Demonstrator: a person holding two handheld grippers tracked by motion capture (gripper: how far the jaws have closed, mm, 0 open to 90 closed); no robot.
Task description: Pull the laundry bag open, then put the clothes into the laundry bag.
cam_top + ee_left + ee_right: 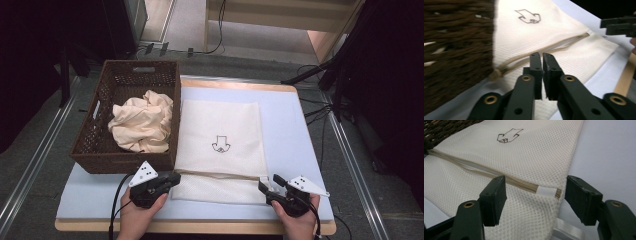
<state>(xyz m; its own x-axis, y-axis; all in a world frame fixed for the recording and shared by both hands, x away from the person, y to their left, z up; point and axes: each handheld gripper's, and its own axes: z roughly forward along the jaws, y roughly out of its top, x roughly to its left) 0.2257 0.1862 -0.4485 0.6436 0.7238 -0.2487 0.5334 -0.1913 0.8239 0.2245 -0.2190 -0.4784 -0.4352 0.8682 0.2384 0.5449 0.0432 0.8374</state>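
The mesh bag (220, 145) lies flat, its drawstring edge running left to right between both grippers. The left gripper (542, 75) is closed and holds nothing. The right gripper (534, 200), jaws wide, sits at the bag's near right corner, with the seam end between them.

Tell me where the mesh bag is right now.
In the high view the mesh bag lies flat on the table's blue mat, mid-table, its left edge against the wicker basket; its near end sits between the two hand-held grippers.

A mesh bag (220, 145) lies at the middle of the table (300, 130). A basket (100, 130) stands just left of it, a crumpled cloth (142, 122) inside.
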